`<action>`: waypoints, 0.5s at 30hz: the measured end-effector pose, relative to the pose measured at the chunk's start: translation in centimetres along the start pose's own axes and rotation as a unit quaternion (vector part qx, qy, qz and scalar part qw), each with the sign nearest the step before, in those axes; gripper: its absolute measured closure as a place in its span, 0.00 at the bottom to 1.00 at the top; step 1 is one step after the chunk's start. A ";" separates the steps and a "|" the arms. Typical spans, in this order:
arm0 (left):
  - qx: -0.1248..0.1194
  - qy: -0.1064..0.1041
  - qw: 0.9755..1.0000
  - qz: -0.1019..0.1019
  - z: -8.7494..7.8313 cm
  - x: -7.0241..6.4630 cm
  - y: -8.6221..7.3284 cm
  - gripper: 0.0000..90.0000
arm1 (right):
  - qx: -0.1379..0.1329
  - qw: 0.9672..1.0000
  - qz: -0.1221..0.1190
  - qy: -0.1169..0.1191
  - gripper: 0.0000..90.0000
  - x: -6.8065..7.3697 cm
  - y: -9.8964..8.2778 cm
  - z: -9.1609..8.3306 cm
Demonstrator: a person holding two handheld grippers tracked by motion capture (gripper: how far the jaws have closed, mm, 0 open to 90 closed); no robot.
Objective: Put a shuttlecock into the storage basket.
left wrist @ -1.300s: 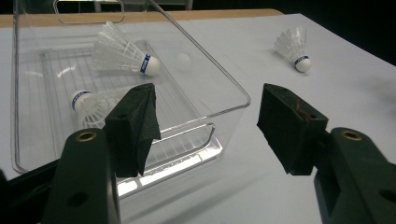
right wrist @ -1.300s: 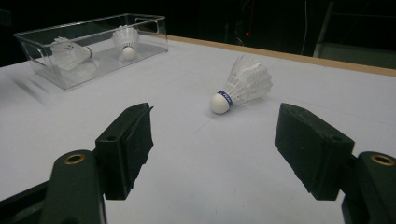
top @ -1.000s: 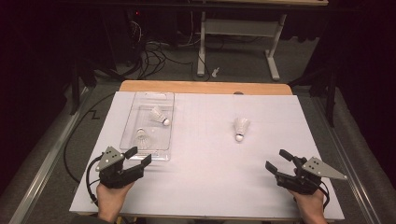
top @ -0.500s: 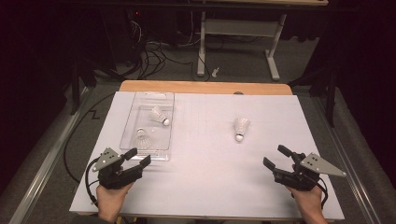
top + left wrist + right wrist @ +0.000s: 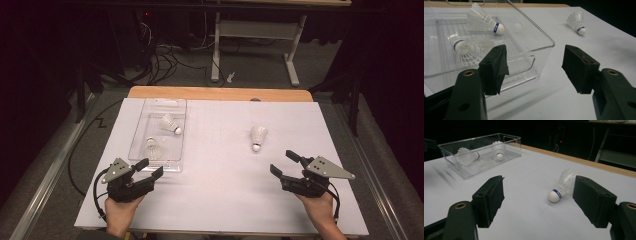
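Two shuttlecocks lie inside the clear tray at the table's left, and the left gripper view reads blue bands at their cork heads, one shuttlecock farther back, the other nearer the left gripper, whose jaws stand apart and empty just beside the tray's near end. Rightward, a loose shuttlecock lies on the white sheet, well apart from the tray. From the right gripper view its cork points toward the camera, between the released, empty jaws of the right gripper but beyond them.

Dark room, grey floor, cables
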State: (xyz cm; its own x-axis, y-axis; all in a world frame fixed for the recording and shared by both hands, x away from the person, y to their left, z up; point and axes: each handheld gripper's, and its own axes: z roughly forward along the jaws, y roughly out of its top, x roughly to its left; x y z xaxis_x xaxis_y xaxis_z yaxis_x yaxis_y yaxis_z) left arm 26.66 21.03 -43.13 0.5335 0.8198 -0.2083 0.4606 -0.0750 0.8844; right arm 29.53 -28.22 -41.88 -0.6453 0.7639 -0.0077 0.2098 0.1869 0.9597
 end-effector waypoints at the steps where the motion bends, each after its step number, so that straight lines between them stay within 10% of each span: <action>1: 0.000 0.000 1.000 0.000 0.0 0.0 0.0 0.41 | 0.002 1.000 0.001 0.001 0.28 0.1 0.1 0.1; 15: 0.000 0.003 1.000 0.000 0.0 0.1 0.0 0.41 | 0.034 0.999 -0.001 -0.003 0.29 -0.3 2.2 2.9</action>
State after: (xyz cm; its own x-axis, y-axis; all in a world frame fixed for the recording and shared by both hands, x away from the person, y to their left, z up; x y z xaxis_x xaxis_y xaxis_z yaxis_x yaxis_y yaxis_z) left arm 26.68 21.08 -43.19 0.5294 0.8227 -0.2070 0.4605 -0.0737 0.8846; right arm 32.34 -26.23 -40.56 -0.6417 0.7669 -0.0119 0.2572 0.2297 0.9387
